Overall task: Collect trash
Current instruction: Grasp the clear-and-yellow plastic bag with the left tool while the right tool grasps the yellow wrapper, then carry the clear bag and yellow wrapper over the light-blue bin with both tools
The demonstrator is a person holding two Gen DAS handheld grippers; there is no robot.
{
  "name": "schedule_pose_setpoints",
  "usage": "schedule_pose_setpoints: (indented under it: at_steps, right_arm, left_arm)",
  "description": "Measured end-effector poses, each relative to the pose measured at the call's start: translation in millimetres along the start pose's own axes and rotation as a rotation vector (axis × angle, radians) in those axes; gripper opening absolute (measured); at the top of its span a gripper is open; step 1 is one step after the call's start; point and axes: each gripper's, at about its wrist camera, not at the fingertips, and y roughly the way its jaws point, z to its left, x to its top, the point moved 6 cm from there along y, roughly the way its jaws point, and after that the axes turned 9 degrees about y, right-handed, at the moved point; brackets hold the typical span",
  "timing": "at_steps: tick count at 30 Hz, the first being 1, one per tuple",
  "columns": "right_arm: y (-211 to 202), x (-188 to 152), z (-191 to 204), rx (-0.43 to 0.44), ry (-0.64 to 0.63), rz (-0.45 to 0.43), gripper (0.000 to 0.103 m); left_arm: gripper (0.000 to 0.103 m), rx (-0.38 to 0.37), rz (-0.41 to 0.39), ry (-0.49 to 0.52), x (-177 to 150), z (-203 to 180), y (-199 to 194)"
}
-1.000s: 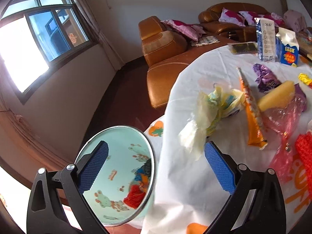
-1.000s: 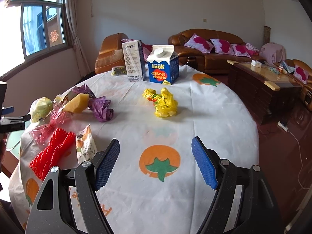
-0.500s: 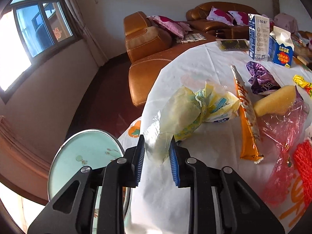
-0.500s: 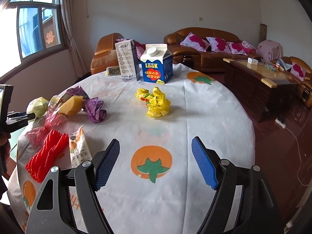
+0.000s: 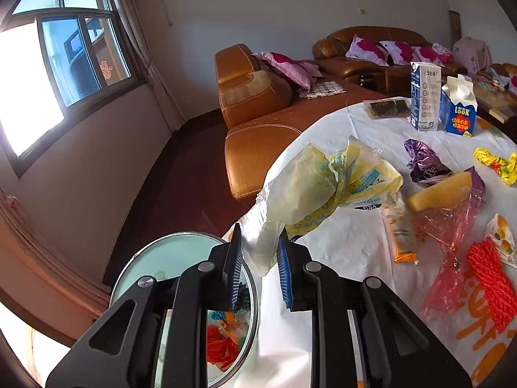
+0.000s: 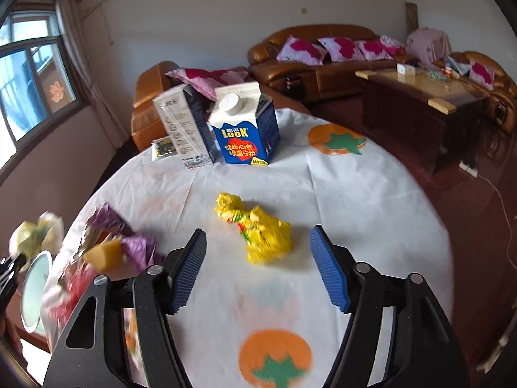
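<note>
My left gripper (image 5: 258,252) is shut on the tail of a pale yellow plastic bag (image 5: 323,187), which hangs over the left edge of the round table (image 5: 349,252). A round bin with a teal inside (image 5: 181,258) stands on the floor below that edge, under the gripper. In the right wrist view the bag (image 6: 32,239) shows at the far left. My right gripper (image 6: 258,231) hovers over the table with its jaws closing. A crumpled yellow wrapper (image 6: 261,236) lies at its fingertips, and the pads do not touch it.
Two milk cartons (image 6: 242,129) stand at the table's far side. A purple wrapper (image 5: 423,161), a yellow sponge (image 5: 439,190), a pink plastic bag (image 5: 452,226), a red net (image 5: 491,281) and an orange stick packet (image 5: 400,236) lie near the left edge. Sofas and a coffee table (image 6: 420,97) stand beyond.
My left gripper shut on the pale yellow bag and raised it a little. My right gripper moved forward to the yellow wrapper, rolled, and its jaws narrowed.
</note>
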Motion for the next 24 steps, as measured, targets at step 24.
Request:
schedule_pose_setpoints:
  at_steps: [24]
  right_arm:
    - [-34, -10, 143, 0.236, -0.286, -0.041, 0.020]
  left_arm:
    - [0.020, 0.120, 0.024, 0.026, -38, 60, -28]
